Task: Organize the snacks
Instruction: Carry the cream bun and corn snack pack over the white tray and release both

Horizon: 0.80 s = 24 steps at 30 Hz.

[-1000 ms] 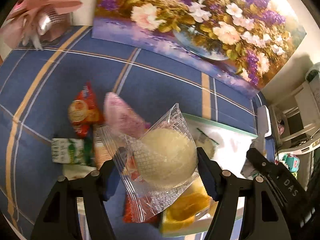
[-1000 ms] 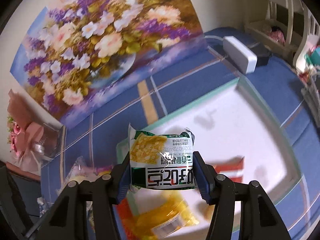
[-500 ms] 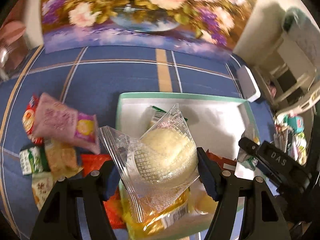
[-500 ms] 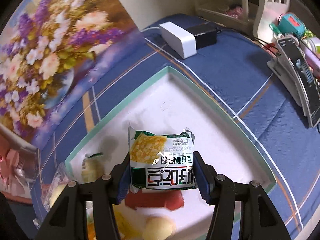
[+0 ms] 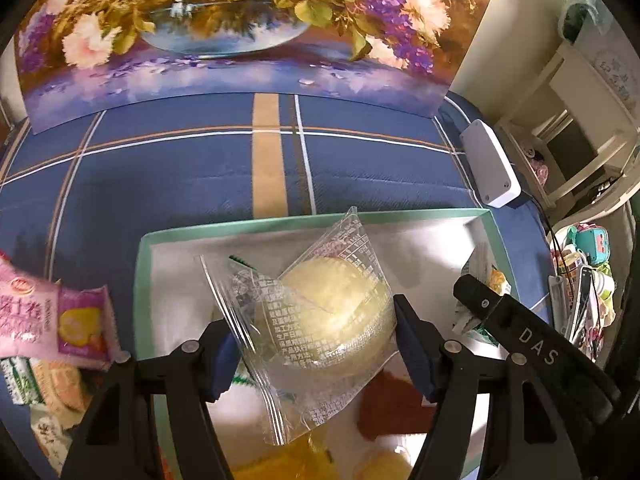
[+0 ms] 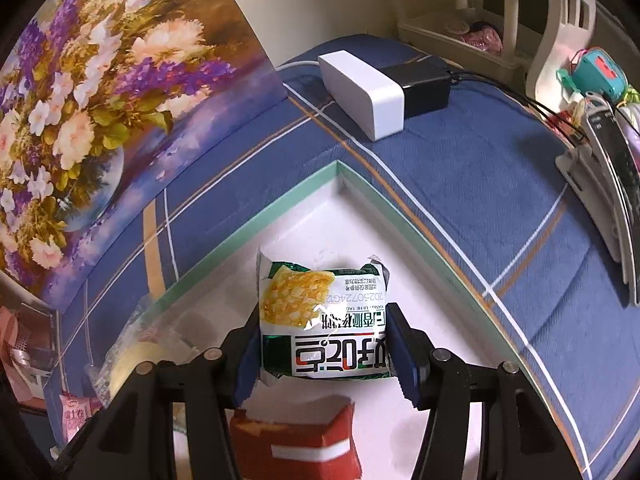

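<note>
on the far left of the left wrist view, a pink packet (image 5: 52, 320) and a few other wrapped snacks (image 5: 44, 380) lay in a loose heap on a blue checked cloth (image 5: 180, 184), just outside a shallow white tray with a green rim (image 5: 144, 280). to the right of the heap, the left gripper (image 5: 312, 344) was partly closed on a clear wrapper holding a round pale cake (image 5: 320, 312); its blue pads pressed the wrapper from both sides, and the cake sat right between the fingers, held above the tray's left half. below it, inside the tray, lay a dark red packet (image 5: 392, 408) and something yellow, blurred. further right, the black arm of the right gripper (image 5: 520, 336) crossed the tray's right side. a white box (image 5: 488, 168) sat on the cloth beyond the tray's far right corner.

in the right wrist view, a flower painting (image 6: 100, 100) filled the left. the clear-wrapped cake (image 6: 132, 356) showed at the lower left, at the tray's edge. in the middle, the right gripper (image 6: 324, 344) was closed fairly narrowly on a green and white packet (image 6: 324, 320) with a yellow picture, printing upside down; the packet stood between the pads, its top poking past the fingertips, over the tray's far corner (image 6: 340, 168). a red packet (image 6: 296, 444) lay on the tray floor just below the gripper. to the right stood the white box (image 6: 360, 92) beside a black one (image 6: 424, 80).
</note>
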Motion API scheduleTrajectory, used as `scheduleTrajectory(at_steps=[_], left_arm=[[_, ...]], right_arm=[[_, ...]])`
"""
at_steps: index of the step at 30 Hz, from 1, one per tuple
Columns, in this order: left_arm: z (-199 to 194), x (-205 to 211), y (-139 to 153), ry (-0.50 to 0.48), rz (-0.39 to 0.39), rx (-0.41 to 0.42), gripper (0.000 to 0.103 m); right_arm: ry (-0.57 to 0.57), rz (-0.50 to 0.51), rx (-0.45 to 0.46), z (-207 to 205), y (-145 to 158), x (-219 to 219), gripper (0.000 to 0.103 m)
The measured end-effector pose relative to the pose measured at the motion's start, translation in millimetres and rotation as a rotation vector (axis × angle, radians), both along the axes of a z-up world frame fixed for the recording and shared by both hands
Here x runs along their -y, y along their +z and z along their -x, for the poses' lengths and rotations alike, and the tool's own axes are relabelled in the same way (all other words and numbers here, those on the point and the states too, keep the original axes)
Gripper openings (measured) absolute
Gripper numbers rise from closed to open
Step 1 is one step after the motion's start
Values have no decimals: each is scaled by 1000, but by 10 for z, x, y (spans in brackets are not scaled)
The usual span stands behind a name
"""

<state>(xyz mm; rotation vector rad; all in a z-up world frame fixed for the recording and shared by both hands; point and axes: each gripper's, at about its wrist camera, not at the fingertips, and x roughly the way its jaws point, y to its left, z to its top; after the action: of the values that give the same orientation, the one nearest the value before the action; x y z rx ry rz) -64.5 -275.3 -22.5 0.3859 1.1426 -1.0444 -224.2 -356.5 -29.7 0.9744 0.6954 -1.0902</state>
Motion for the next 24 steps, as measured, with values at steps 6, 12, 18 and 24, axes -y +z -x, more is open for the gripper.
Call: scheduleTrajectory(at_steps=[6,12,18,24], left_arm=[[-27,5,-35,11,40,7,71],[-15,-7,-19,6,44,9,72],[-32,-31,62,8,58,-30,79],[-19,-102,239,12,73,-24,79]], right_arm=[[8,3,-23,-67,-62,57,60],[10,-9,-19,-49,-69,67,60],[9,0,-13,-17,29,71,60],[17,19,-15,4,156,23,60]])
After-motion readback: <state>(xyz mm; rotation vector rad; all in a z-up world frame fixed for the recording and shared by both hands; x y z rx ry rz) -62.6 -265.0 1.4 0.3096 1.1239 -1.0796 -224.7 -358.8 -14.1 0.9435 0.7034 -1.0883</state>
